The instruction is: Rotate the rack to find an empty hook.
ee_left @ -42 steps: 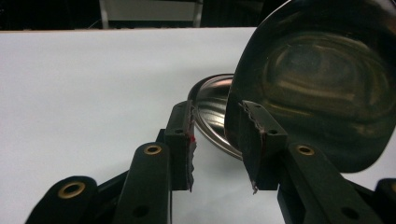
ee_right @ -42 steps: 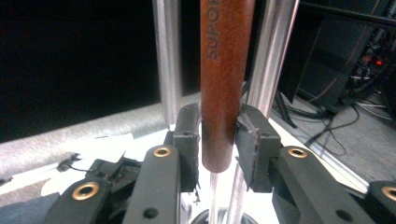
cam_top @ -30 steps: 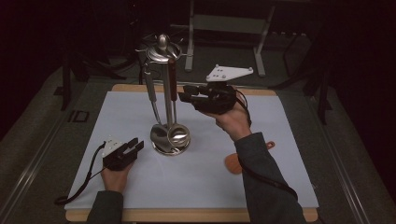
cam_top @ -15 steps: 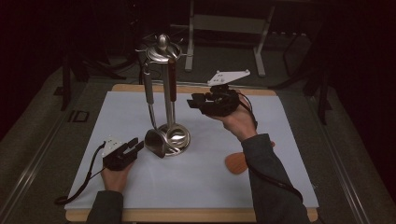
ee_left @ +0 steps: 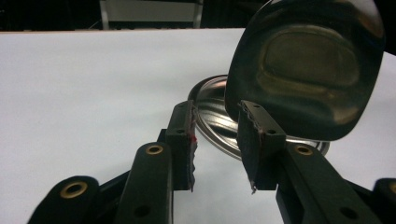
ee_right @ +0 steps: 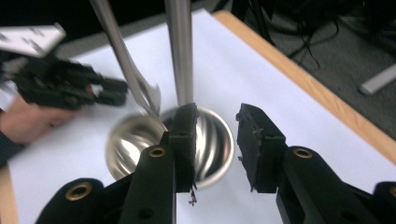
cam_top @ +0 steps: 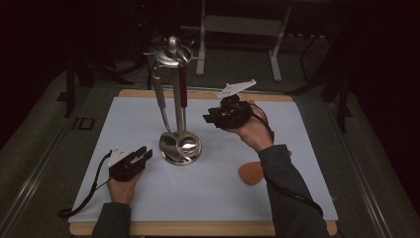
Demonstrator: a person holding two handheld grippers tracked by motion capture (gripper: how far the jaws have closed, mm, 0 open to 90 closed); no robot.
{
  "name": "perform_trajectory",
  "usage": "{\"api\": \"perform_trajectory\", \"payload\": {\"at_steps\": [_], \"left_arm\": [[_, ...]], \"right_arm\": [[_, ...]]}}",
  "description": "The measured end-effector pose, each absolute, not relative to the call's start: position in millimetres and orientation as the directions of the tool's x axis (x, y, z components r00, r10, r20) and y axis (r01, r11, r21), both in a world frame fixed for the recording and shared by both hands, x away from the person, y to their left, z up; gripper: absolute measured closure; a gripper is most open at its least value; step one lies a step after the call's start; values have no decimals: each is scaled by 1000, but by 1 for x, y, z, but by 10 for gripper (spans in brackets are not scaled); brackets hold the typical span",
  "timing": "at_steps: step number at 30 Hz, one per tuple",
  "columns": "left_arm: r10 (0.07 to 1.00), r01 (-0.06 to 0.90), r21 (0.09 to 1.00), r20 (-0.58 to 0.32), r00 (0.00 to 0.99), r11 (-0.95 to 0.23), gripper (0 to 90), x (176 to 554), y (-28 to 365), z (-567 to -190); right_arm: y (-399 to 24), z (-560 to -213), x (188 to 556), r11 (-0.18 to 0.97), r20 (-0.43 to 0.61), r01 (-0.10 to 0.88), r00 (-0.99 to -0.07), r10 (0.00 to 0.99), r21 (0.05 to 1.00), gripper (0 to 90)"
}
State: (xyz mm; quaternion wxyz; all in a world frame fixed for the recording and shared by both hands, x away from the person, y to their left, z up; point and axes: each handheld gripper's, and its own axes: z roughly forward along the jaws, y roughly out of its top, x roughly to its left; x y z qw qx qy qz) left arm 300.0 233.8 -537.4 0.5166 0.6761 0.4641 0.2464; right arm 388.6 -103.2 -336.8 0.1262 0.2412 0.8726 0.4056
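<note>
One shiny stand (cam_top: pixel 173 74) sits mid-worktop (cam_top: pixel 307 163) with two spoons (cam_top: pixel 189 144) hanging. Two grippers: the left gripper (cam_top: pixel 141 154) beside its base, fingers just closing a little, nothing between; the right gripper (cam_top: pixel 210 116) spread, empty.

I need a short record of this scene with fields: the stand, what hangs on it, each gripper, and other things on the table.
stand: steel utensil stand with a round base, upright on the white mat
hanging: ladle, its bowl low over the base; a second utensil beside it
left gripper: low on the mat, left of the base, fingers apart, nothing between them
right gripper: raised, right of the stand's pole, open, holding nothing
other: orange wooden piece on the mat by the right sleeve
</note>
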Motion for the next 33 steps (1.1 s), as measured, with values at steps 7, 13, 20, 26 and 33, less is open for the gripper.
{"api": "perform_trajectory", "payload": {"at_steps": [7, 13, 20, 26, 33], "left_arm": [[884, 373, 927, -149, 443, -31, 730, 300, 235, -536], [867, 326, 945, -191, 459, 35, 790, 296, 237, -525], [858, 238, 967, -197, 474, 90, 897, 291, 238, -495], [825, 101, 979, -206, 526, 180, 899, 287, 230, -446], [805, -36, 976, -155, 573, 214, 899, 280, 217, -395]], "right_arm": [[-103, -356, 393, 611, -47, 351, -842, 537, 709, 660], [-107, -367, 395, 639, -64, 371, -832, 551, 674, 640], [-112, -378, 398, 653, -65, 393, -825, 561, 647, 627], [-119, -391, 401, 655, -49, 427, -815, 577, 623, 626], [-126, -408, 404, 671, -56, 458, -801, 596, 584, 621]]}}
